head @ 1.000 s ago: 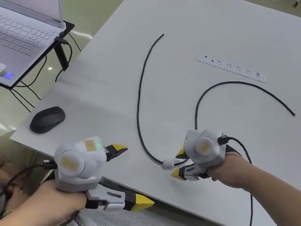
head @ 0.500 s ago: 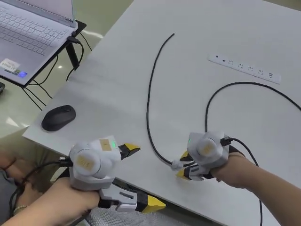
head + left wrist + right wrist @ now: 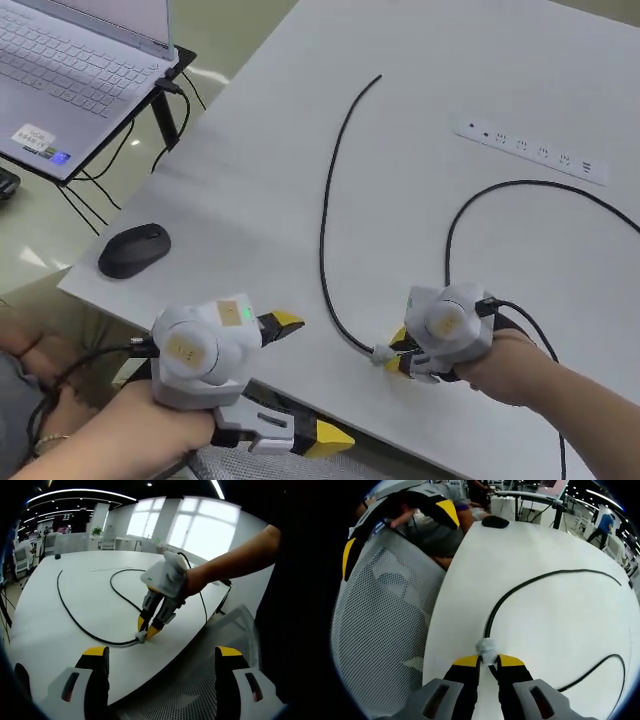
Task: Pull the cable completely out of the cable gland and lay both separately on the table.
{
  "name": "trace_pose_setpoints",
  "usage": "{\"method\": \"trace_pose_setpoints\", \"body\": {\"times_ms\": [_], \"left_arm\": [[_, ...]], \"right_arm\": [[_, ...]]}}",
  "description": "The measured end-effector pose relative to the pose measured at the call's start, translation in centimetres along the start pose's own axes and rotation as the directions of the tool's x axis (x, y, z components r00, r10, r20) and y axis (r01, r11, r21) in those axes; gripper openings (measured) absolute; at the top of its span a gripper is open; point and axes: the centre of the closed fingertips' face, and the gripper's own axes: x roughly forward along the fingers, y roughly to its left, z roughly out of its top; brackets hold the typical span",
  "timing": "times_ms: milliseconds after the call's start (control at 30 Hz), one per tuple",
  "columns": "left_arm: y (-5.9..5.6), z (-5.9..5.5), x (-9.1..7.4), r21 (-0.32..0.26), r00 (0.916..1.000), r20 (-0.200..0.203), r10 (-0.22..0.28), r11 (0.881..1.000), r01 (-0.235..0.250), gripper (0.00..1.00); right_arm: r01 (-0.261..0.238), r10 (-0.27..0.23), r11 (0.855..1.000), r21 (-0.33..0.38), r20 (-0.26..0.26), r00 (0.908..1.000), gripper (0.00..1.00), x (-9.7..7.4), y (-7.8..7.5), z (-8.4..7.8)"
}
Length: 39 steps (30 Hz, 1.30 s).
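Observation:
A long black cable [image 3: 325, 220] lies curved on the white table [image 3: 250, 170], and its near end runs through a small white cable gland [image 3: 380, 352] close to the front edge. My right gripper [image 3: 398, 352] is down at the gland. In the right gripper view its jaws [image 3: 488, 661] are shut on the cable [image 3: 520, 587] just behind the gland [image 3: 487, 647]. My left gripper [image 3: 308, 378] hangs open off the table's front edge with nothing between its fingers. The left gripper view faces the gland [image 3: 140, 638] and the right gripper [image 3: 147, 630] across open jaws [image 3: 161, 652].
A black mouse [image 3: 133, 250] sits at the table's left corner. A laptop [image 3: 70, 70] stands on a stand beyond it. A white power strip [image 3: 530, 150] lies at the back right. A mesh chair [image 3: 380, 630] is under the front edge.
My right gripper's jaws have come together at the gland end of the cable. The left gripper has stayed open off the table edge. The head camera has shifted.

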Motion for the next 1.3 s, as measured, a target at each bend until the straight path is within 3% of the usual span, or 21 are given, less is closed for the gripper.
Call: {"method": "trace_pose_setpoints", "body": {"times_ms": [367, 500, 667, 833, 1067, 1167, 1300], "left_arm": [[-0.1, 0.4, 0.2, 0.018, 0.9998, -0.007, -0.017, 1.0, 0.017, 0.86], [-0.3, 1.1, 0.3, 0.042, 0.9995, 0.002, -0.033, 0.999, 0.033, 0.83], [-0.6, 2.4, 0.4, 0.065, 0.9989, 0.01, -0.045, 0.997, 0.045, 0.83], [-0.9, 3.3, 1.0, 0.102, 0.9981, 0.004, -0.062, 0.993, 0.061, 0.84], [-1.8, 5.6, 1.8, 0.173, 0.9944, -0.001, -0.106, 0.979, 0.105, 0.84], [-2.3, 7.6, 2.2, 0.205, 0.9912, 0.017, -0.132, 0.971, 0.125, 0.84], [-2.6, 9.0, 2.9, 0.241, 0.988, 0.024, -0.153, 0.96, 0.143, 0.84]], "right_arm": [[-0.007, 0.006, 1.0, 0.024, 0.039, 0.9992, 0.07, -1.7, 0.5, 1.0], [-0.013, 0.011, 0.998, 0.066, 0.032, 0.9994, 0.07, -2.5, 1.0, 1.4], [-0.003, 0.003, 0.999, 0.038, 0.019, 0.9998, 0.07, -3.7, 1.5, 2.3], [0.015, -0.016, 0.999, 0.037, 0.037, 0.9992, 0.06, -5.7, 1.6, 3.4], [0.061, -0.062, 0.998, 0.033, 0.055, 0.9965, 0.06, -9.3, 1.8, 4.0], [0.082, -0.085, 0.995, 0.048, 0.072, 0.9937, 0.06, -10.7, 1.9, 4.3], [0.108, -0.114, 0.992, 0.066, 0.096, 0.9888, 0.06, -12.4, 1.8, 4.5]]}}
